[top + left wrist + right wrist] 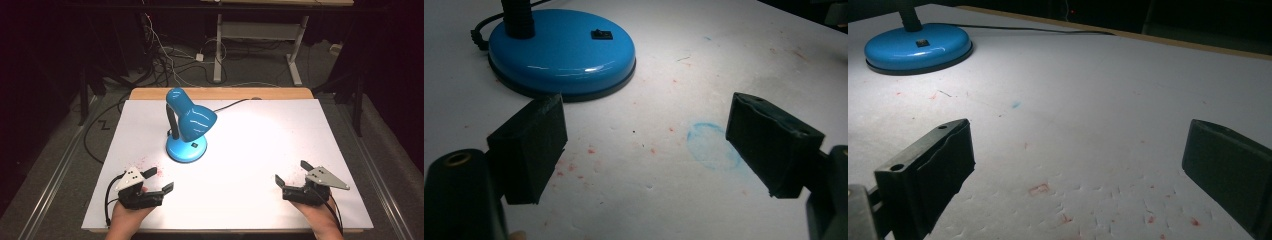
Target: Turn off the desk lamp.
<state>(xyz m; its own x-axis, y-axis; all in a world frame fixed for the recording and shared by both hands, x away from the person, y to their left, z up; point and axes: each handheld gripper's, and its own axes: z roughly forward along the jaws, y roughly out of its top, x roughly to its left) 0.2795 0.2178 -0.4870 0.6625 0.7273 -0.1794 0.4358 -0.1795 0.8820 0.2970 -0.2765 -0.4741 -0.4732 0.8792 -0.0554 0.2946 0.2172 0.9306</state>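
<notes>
We hold the left gripper point(161, 180) low over the near left part of the table point(260, 150), jaws apart with nothing between them; in the left gripper view they frame bare white surface just short of the lamp base point(561, 50). The right gripper point(291, 172) rests at the near right, jaws wide and empty, well apart from the lamp point(187, 125).

The lamp stands upright left of centre, its shade point(192, 117) tilted toward the right, its cord point(235, 103) running to the far edge. A small switch point(601, 34) sits on top of the base.

The likely step is reaching for the lamp with the left gripper. We advise approaching level, staying clear of the cord, and bracing the base so that it does not slide.
</notes>
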